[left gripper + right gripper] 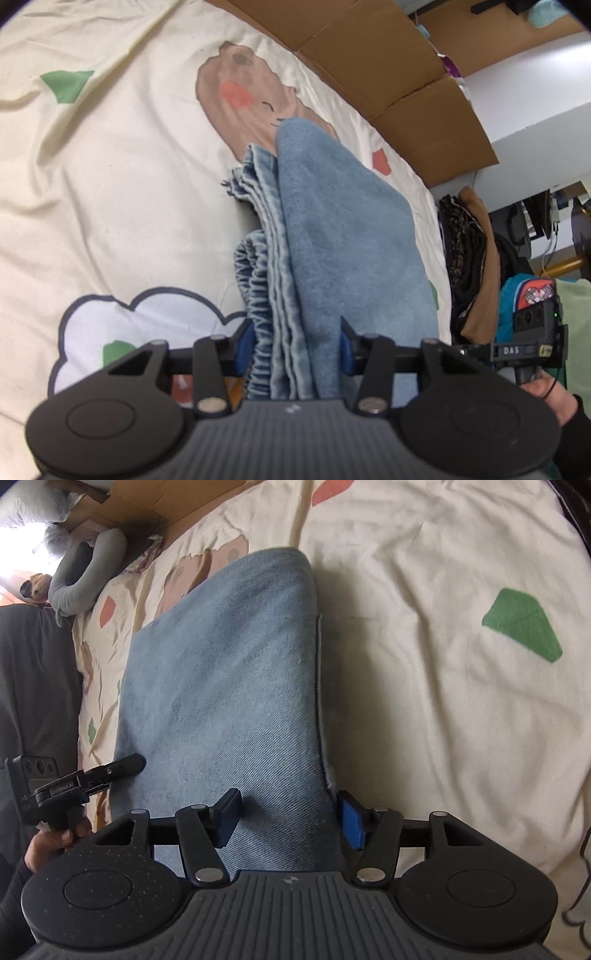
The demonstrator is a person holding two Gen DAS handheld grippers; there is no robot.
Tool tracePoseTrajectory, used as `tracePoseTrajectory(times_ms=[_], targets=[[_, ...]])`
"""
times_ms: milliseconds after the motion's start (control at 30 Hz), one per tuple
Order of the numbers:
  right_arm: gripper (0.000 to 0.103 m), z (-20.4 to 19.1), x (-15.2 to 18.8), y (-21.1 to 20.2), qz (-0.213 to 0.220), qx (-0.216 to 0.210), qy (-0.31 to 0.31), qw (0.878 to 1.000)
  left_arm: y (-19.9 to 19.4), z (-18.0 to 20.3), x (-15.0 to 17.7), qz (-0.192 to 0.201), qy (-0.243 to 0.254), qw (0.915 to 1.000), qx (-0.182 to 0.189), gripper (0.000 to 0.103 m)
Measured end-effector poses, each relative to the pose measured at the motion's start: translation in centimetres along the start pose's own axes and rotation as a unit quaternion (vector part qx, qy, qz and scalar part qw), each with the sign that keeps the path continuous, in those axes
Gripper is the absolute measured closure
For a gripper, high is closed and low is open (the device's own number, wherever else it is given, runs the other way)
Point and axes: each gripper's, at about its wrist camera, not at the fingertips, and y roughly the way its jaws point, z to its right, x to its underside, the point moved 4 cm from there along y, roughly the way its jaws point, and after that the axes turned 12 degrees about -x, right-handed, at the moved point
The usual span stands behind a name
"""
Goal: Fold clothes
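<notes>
A folded light-blue denim garment (343, 229) lies on a cream printed bedspread (110, 184). In the left wrist view I see it edge-on, its stacked layers and gathered elastic waistband filling the space between the pads. My left gripper (295, 345) is shut on that stack. In the right wrist view the same denim (221, 679) lies flat, and one finger of the left gripper (127, 764) rests on its left edge. My right gripper (290, 821) is open over the garment's near end. Its left finger hovers above the cloth and its blue right pad stands just off the right edge.
Flattened cardboard (388, 74) leans along the far side of the bed. A pile of dark and brown clothes (469, 258) sits past the bed's right edge. A grey plush cushion (81, 579) lies at the far left corner. A hand (48, 845) holds the left gripper's handle.
</notes>
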Motion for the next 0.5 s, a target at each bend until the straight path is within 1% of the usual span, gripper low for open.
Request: tracePoseTrajectory(times_ms=[33,67,100,133,167,300,433,500], targets=[[0.041,0.3,-0.2,-0.1,0.006,-0.001,0.0,1.0,0.1,0.0,-0.1,-0.002,-0.003,1.0,0.003,0.051],[0.041,0.6,-0.4,-0.2,0.011,-0.007,0.006,1.0,0.2,-0.2,-0.1,-0.004,-0.009,0.9999,0.006,0.045],[0.041,1.0,-0.7,-0.2,0.015,-0.014,0.011,1.0,0.4,-0.4,-0.1,-0.006,-0.018,0.9998,0.007,0.041],[0.041,1.3,-0.9,-0.1,0.019,-0.022,0.015,0.999,0.6,-0.7,-0.1,-0.009,-0.027,0.9996,0.006,0.033],[0.041,1.6,-1.1,0.0,0.023,-0.031,0.019,0.999,0.9,-1.0,0.0,-0.011,-0.035,0.9993,0.008,0.031],[0.041,2.5,-1.5,1.1,0.031,-0.067,0.036,0.997,1.7,-1.4,0.1,-0.013,-0.056,0.9978,0.034,0.031],[0.041,2.7,-2.0,1.9,0.047,-0.085,0.029,0.995,2.4,-1.1,-0.2,-0.016,-0.05,0.9973,0.051,0.031],[0.043,2.7,-2.2,2.2,0.048,-0.094,0.032,0.994,2.7,-1.0,-0.4,-0.018,-0.05,0.9968,0.059,0.033]])
